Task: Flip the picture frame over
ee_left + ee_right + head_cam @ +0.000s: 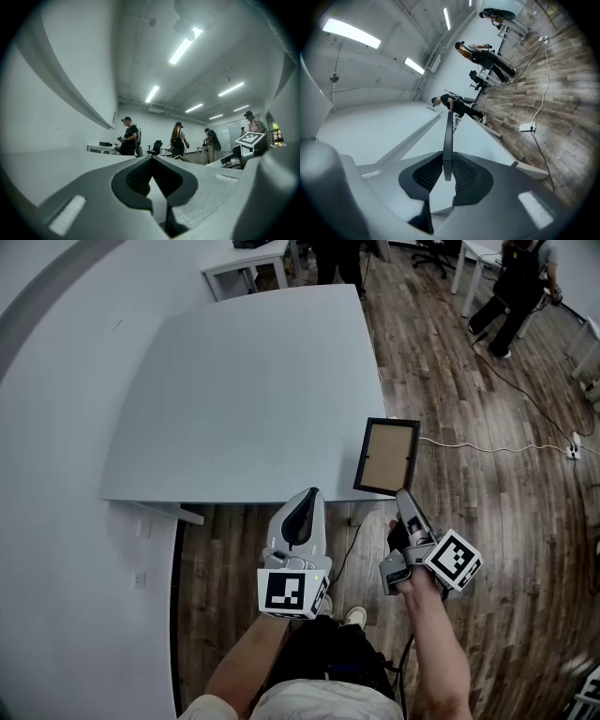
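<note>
Two forearms reach out from the bottom of the head view, each hand carrying a gripper with a marker cube at its back. The left gripper (pixel 311 495) points ahead near the table's near edge; in the left gripper view its jaws (pixel 152 158) meet at the tips with nothing between them. Just to its right, the right gripper (pixel 401 493) is clamped on the near edge of the picture frame (pixel 386 457), and the right gripper view shows the pads (pixel 461 169) pressing on both faces of the frame (pixel 448 136), which is seen edge-on there. The frame is black-rimmed, with its brown backing board turned up toward the head camera. It sits over the near right corner of the pale grey table (pixel 244 399), partly over the wooden floor (pixel 487 521); whether it touches the tabletop I cannot tell. Farther right, a white cable runs across the floor to a power strip (pixel 574 448). Beyond the big table stands a smaller white table (pixel 246 268), and a person in dark clothes (pixel 514 292) stands at the far right.
</note>
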